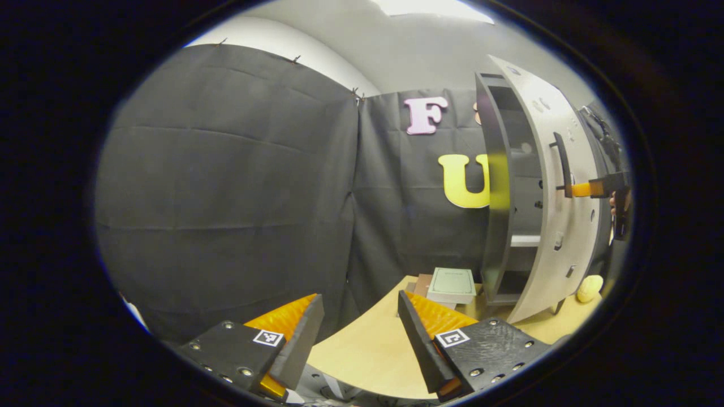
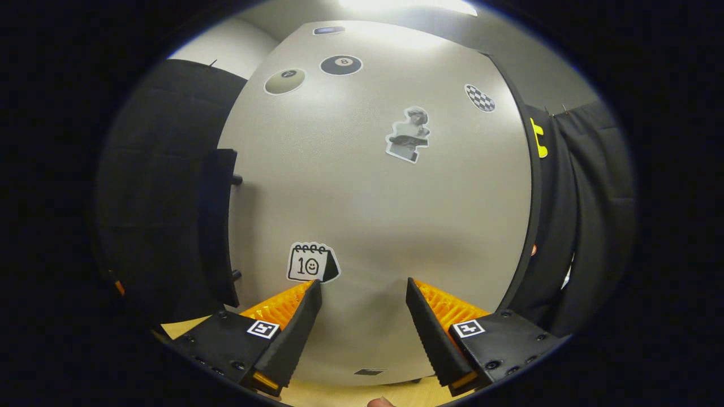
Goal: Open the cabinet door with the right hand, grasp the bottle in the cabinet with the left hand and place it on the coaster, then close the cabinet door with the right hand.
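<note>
In the left gripper view we had the left gripper low at centre, jaws spread wide w/ nothing between them, over the pale wooden tabletop. Right of it, farther back on the table, lay a small stack of books w/ a pale green cover on top. Next came the tall dark-grey cabinet, its light-grey door standing partly open, so we could see shelves inside. We couldn't make out the bottle on those shelves, nor the coaster. The door's black bar handle sat on its outer face, and at the handle's lower end the right gripper was up against it; a bit of the hand holding it showed at the far right. Whether it touched the handle we couldn't tell. A small pale yellow rounded object rested on the table near the door's bottom edge.

In the right gripper view the same handle was at left, off the door on its two posts. The door face, stuck w/ several stickers, was straight ahead & close. The right gripper's jaws were spread apart here too, gripping nothing, both tips near the door surface.
</note>
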